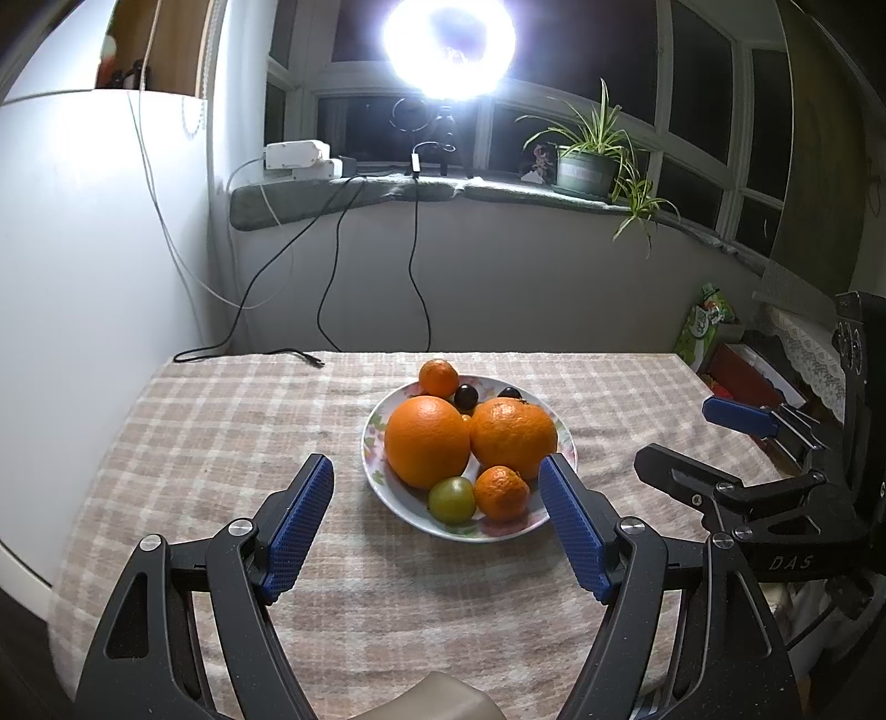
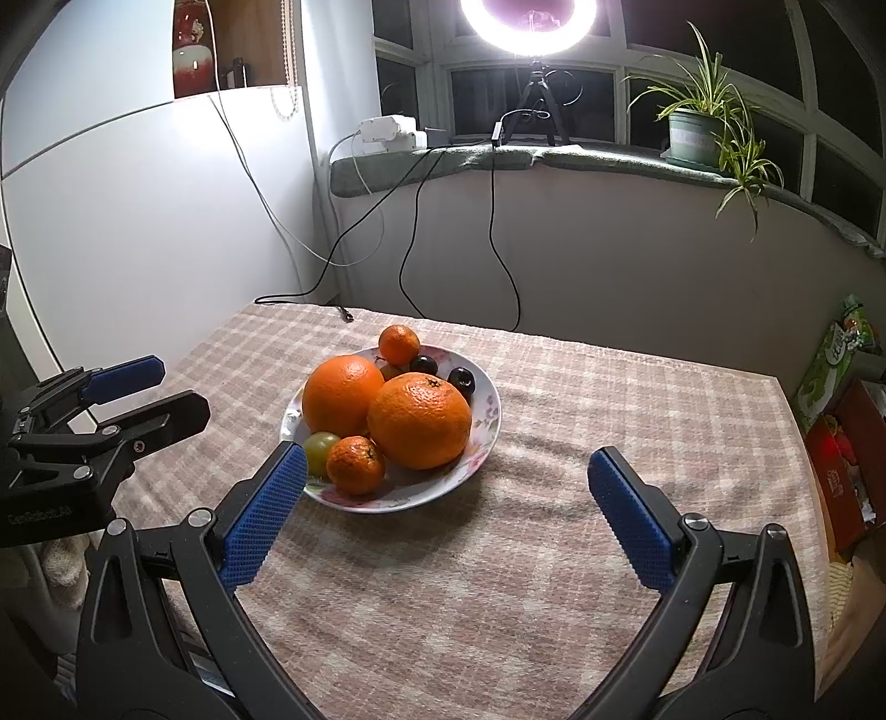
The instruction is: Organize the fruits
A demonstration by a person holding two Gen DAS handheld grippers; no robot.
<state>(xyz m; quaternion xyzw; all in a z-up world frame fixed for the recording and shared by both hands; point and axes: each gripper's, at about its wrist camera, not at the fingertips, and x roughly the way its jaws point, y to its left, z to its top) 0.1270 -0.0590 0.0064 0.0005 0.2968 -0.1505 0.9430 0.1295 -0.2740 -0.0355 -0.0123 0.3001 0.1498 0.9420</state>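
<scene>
A flowered white plate (image 1: 382, 487) (image 2: 487, 421) stands on the checked tablecloth. It holds two large oranges (image 1: 426, 440) (image 2: 419, 419), two small mandarins (image 1: 501, 493) (image 2: 354, 464), a green tomato (image 1: 452, 499) (image 2: 319, 447) and dark plums (image 1: 467, 396) (image 2: 461, 379). My left gripper (image 1: 437, 471) is open just short of the plate's near rim, with nothing between its blue pads. My right gripper (image 2: 446, 465) is open too, to the right of the plate's near edge, and empty. Each gripper shows at the side of the other's view.
The cloth-covered table (image 1: 221, 421) (image 2: 609, 399) ends at a wall with hanging cables (image 1: 332, 266). A ring light (image 1: 448, 44) and a potted plant (image 1: 587, 166) stand on the windowsill. Boxes and bags (image 2: 841, 399) sit off the table's right edge. A white cabinet (image 1: 83, 221) is on the left.
</scene>
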